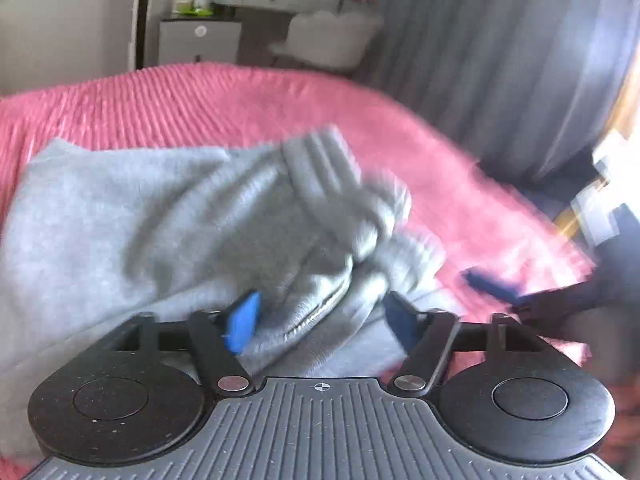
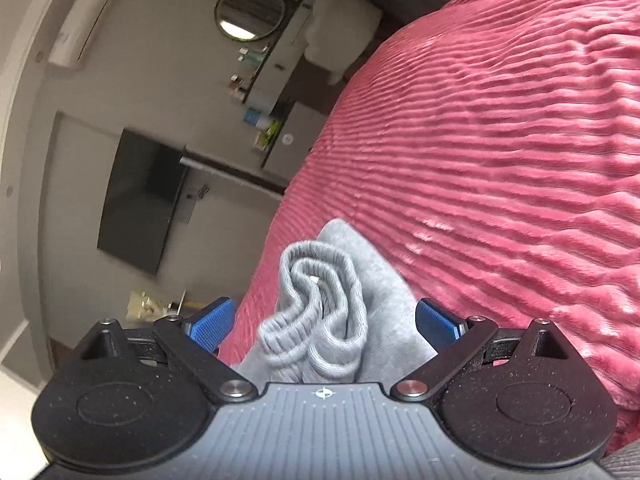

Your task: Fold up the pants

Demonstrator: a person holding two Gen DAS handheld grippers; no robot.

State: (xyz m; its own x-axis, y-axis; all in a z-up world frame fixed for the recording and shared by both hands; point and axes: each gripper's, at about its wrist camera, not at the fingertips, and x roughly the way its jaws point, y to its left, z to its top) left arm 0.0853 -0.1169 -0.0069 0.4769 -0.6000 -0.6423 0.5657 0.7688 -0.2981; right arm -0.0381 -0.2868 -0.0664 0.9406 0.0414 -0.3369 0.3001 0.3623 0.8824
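Grey sweatpants (image 1: pixel 132 216) lie bunched on the pink ribbed bedspread (image 1: pixel 200 96). In the left wrist view my left gripper (image 1: pixel 320 320) is open, its blue pads on either side of a raised fold with a zipper seam; the ribbed waistband or cuff (image 1: pixel 340 184) is heaped just ahead. The other gripper's blue finger (image 1: pixel 488 286) shows at the right, over the bedspread. In the right wrist view my right gripper (image 2: pixel 324 324) is open with the gathered ribbed band (image 2: pixel 320 304) between its pads, not pinched. The view is rolled sideways.
The bedspread (image 2: pixel 500 160) stretches away to the right of the pants. Past the bed stand a grey drawer unit (image 1: pixel 200 42), a white chair (image 1: pixel 332 38) and grey curtains (image 1: pixel 500 60). A wall television (image 2: pixel 140 196) and round mirror (image 2: pixel 250 10) show in the right wrist view.
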